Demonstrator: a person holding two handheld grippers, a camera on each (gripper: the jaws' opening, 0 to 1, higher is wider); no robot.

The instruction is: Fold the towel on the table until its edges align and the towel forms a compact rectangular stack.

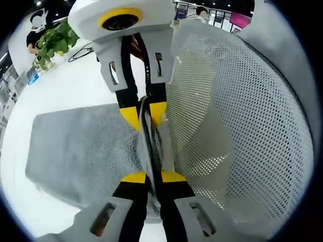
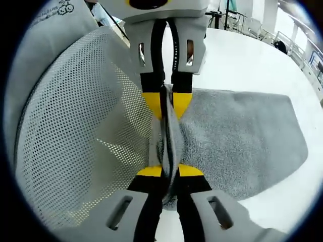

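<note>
One gray towel [image 1: 81, 151] lies on the one white surface [image 1: 65, 91], and it shows again in the right gripper view [image 2: 242, 136]. Two tongs are in sight, the left tongs [image 1: 151, 174] and the right tongs [image 2: 168, 170], each also showing at the top of the other's view, and each has two yellow-tipped jaws. There is also one white mesh panel [image 1: 237, 116], one green potted plant [image 1: 53, 43] and one person [image 1: 38, 25] standing behind it.

obstacle: mesh chair back [image 1: 237, 126] touching towel [image 1: 81, 151] edge | free: bare table [image 1: 75, 91] beyond towel's far side
</note>
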